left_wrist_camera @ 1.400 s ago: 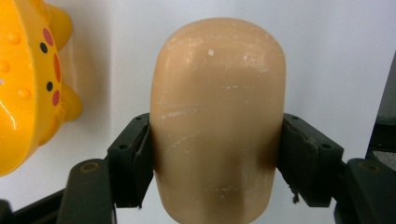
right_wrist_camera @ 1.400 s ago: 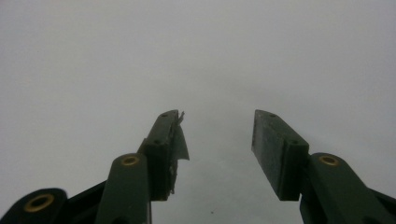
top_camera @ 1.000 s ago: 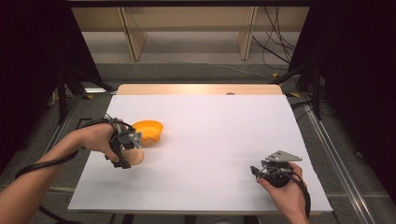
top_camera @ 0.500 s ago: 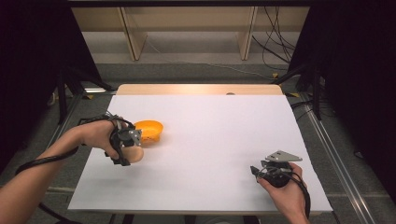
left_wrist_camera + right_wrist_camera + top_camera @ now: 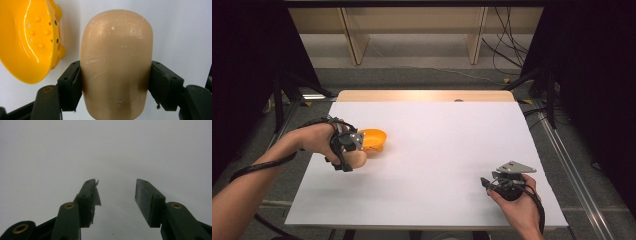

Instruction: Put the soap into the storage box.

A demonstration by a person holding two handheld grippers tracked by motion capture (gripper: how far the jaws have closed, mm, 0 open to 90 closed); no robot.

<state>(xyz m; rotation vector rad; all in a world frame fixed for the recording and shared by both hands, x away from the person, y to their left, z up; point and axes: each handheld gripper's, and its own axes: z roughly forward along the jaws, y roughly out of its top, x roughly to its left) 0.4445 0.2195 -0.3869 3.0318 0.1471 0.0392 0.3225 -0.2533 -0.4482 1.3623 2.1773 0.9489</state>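
My left tongs [image 5: 116, 82] clamp soap bar [image 5: 116, 62], now nearer yellow soap dish [image 5: 373, 139] by worktop's left edge than second ago. Drop into dish likely next. Right tongs [image 5: 116, 195] half-open, empty, near front right corner.

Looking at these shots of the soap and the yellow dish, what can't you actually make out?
- Bar of soap: its lower end is cut off by the bottom edge of the left gripper view; its sides are covered by the jaws of the left hand-held gripper.
- Yellow soap dish: cut off by the left and top edges of that view.
- High view: the left hand hides most of the soap.
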